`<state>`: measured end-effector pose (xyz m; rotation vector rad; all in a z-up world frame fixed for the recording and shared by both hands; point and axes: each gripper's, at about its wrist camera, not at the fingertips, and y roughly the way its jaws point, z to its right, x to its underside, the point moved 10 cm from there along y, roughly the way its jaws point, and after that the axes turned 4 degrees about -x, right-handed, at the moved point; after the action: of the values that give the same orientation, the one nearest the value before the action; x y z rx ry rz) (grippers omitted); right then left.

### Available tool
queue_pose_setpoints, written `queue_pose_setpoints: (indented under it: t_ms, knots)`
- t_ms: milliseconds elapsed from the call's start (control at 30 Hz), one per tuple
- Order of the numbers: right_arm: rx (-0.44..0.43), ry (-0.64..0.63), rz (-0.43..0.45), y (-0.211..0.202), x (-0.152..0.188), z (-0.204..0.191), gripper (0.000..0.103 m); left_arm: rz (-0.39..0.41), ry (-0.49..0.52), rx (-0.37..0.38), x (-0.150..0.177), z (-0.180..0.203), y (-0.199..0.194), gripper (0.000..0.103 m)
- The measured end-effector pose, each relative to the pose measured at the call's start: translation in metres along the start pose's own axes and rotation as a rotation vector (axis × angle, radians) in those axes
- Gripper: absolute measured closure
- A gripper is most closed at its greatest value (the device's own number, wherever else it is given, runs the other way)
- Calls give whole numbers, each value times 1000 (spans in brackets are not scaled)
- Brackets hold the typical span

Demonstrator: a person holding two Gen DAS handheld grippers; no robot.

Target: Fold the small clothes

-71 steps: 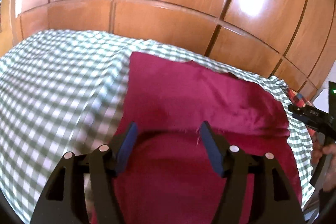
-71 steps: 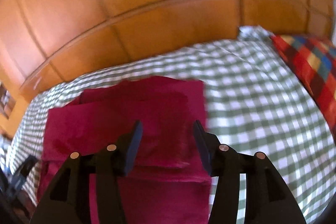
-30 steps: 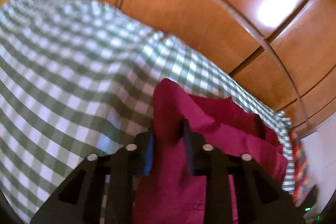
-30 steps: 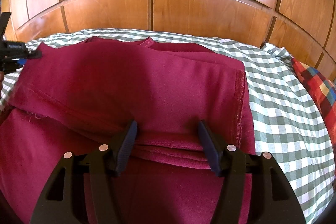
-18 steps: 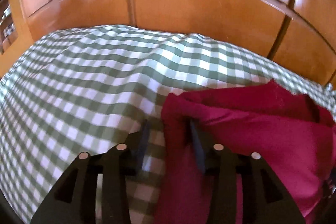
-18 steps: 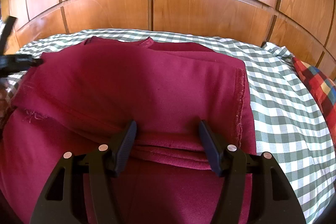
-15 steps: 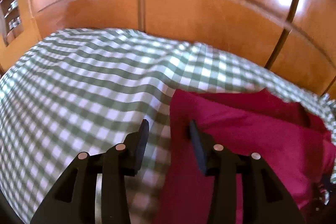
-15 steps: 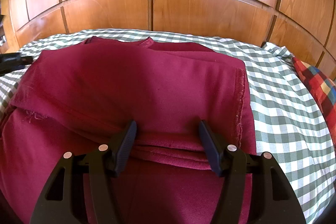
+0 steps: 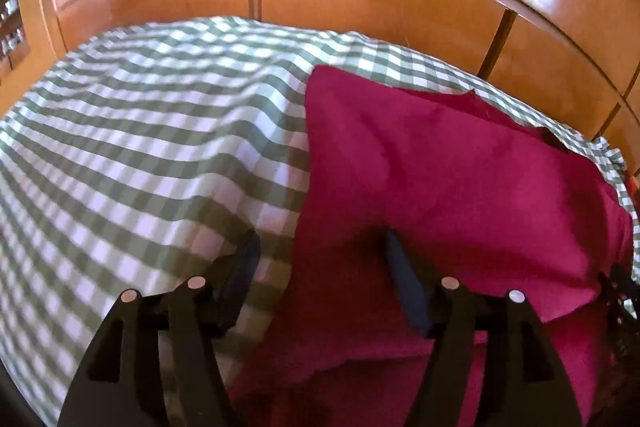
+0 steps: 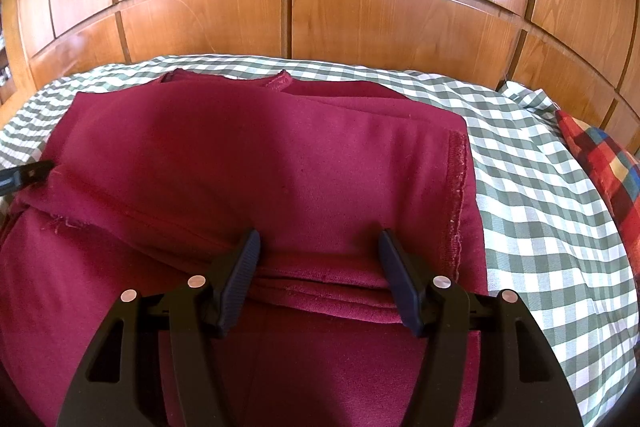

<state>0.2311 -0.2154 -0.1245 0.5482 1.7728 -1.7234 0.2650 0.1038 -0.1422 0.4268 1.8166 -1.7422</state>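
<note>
A maroon garment (image 9: 440,179) lies folded on the bed, its upper layer doubled over toward me (image 10: 280,155). My left gripper (image 9: 320,241) hovers at the garment's left edge with its jaws opening. One finger is over the checked sheet and the other over the cloth, and neither pad presses on it. My right gripper (image 10: 319,235) stands open above the near folded edge, which passes between its fingers unpinched. The left gripper's tip (image 10: 24,175) shows at the left rim of the right wrist view.
A green-and-white checked sheet (image 9: 140,131) covers the bed. Wooden panelled doors (image 10: 320,7) stand right behind it. A red plaid pillow (image 10: 600,163) lies at the right end. Bare sheet stretches to the left of the garment.
My left gripper let go of the garment's left edge, its jaws spread wide, and it shifted and turned. The released flap now lies flat. The right gripper kept still.
</note>
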Motion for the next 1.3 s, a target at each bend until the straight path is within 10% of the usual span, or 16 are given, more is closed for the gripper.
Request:
queue_pose_setpoints:
  t_ms: [800, 1300]
  knots:
    - [11, 21, -58, -32, 4, 1, 25, 6, 33, 131, 131, -71, -117, 55]
    - [-54, 133, -222, -136, 146, 49, 31, -175, 62, 256, 227, -69, -158, 58]
